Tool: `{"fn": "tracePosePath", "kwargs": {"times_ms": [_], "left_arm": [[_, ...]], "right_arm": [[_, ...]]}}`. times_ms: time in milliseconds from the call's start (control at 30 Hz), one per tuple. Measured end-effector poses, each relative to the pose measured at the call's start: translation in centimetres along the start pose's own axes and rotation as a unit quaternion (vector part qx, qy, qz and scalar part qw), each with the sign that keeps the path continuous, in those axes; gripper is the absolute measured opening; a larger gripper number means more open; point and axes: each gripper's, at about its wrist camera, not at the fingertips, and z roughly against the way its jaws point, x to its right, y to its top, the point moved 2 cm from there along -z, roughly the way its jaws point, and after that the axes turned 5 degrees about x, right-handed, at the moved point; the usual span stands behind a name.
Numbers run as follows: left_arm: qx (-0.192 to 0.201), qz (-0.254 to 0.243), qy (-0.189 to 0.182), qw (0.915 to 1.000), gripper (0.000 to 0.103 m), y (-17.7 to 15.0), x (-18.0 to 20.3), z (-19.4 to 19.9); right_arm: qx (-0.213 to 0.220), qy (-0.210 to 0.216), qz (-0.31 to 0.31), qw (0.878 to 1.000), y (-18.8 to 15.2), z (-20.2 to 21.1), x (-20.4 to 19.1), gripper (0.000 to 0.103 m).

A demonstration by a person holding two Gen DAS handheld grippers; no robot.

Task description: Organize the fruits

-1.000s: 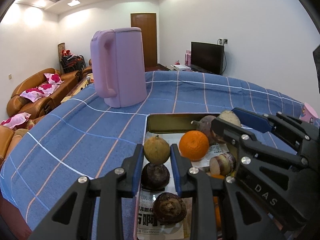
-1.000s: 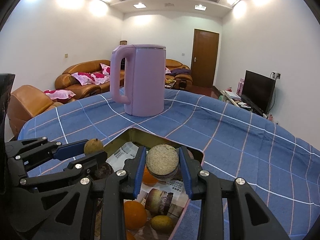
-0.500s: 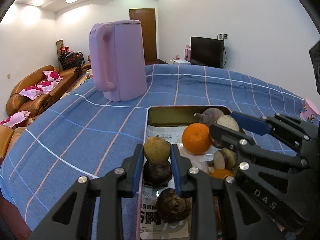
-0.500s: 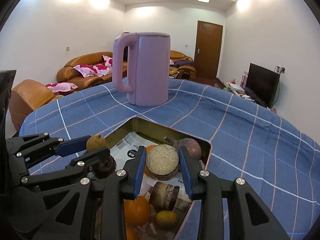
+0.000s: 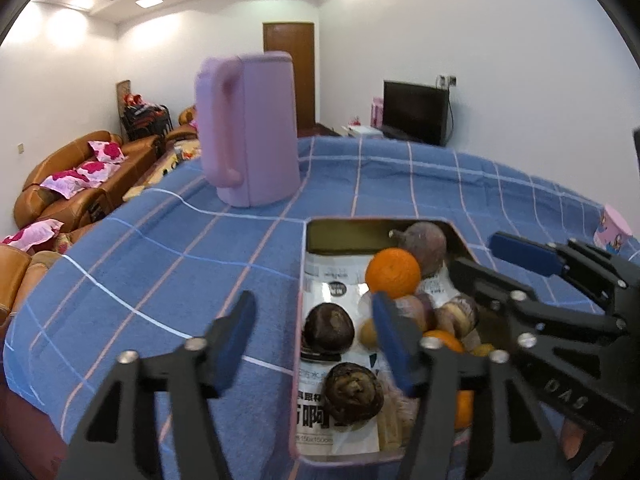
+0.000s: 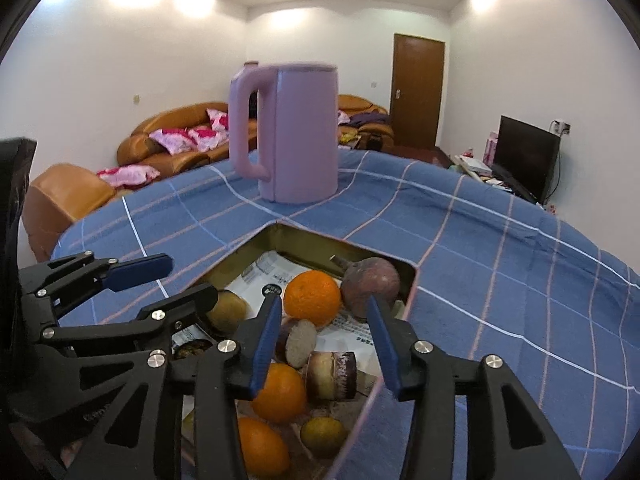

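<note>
- Left gripper [image 5: 312, 336]: jaws just opened wide, nothing between them; the small yellow-brown fruit [image 6: 226, 312] pinched there a second ago now lying in the tray [image 5: 344, 226], at about 9 o'clock of the big orange [image 6: 313, 298].
- Right gripper [image 6: 324, 332]: jaws also just parted, empty; the cut taro piece [image 6: 301, 341] dropped from them, now resting pale face up just under the orange at 6 o'clock.
- Judged: both items delivered, so two placements done at once (tray getting crowded).
- Seen only from the left wrist: two dark round fruits [image 5: 329, 327] on the printed paper along the tray's near-left side, one [image 5: 352, 390] at 6 o'clock of the other.
- Seen only from the right wrist: released fruit beside the left finger, a taro stub [image 6: 331, 376], more oranges [image 6: 280, 392] and a greenish fruit [image 6: 323, 437] at the tray's near end.
- Both views: purple-brown root [image 5: 424, 242] in the far corner, pink kettle [image 6: 294, 132] at 12 o'clock on the blue cloth [image 5: 160, 264].
</note>
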Motion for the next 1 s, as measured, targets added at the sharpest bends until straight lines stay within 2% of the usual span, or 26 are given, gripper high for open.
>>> {"fn": "tracePosePath", "kwargs": {"times_ms": [100, 233, 400, 500, 700, 1000], "left_arm": [[0.020, 0.004, -0.001, 0.9998, 0.080, 0.2, -0.1, 1.4], [0.047, 0.010, -0.001, 0.9989, 0.091, 0.4, 0.0, 3.2], [0.074, 0.009, 0.000, 0.9973, 0.094, 0.9, 0.3, 4.8], [0.078, 0.013, -0.002, 0.9968, 0.094, 1.2, 0.3, 5.1], [0.086, 0.014, 0.001, 0.9962, 0.098, 1.5, 0.5, 5.7], [0.091, 0.007, 0.003, 0.9958, 0.098, 1.5, 1.2, 6.2]], "right_arm": [[0.023, -0.020, -0.004, 1.000, 0.2, 1.9, 0.4, 0.058], [0.049, -0.045, -0.001, 0.998, 0.2, 4.4, 0.5, 0.058], [0.071, -0.065, 0.000, 0.995, 0.3, 6.9, 0.7, 0.061], [0.076, -0.072, -0.003, 0.994, 0.3, 8.0, 1.1, 0.064], [0.089, -0.085, -0.011, 0.992, 0.2, 9.6, 1.8, 0.065], [0.105, -0.089, -0.018, 0.990, 0.4, 10.9, 2.3, 0.065]]}}
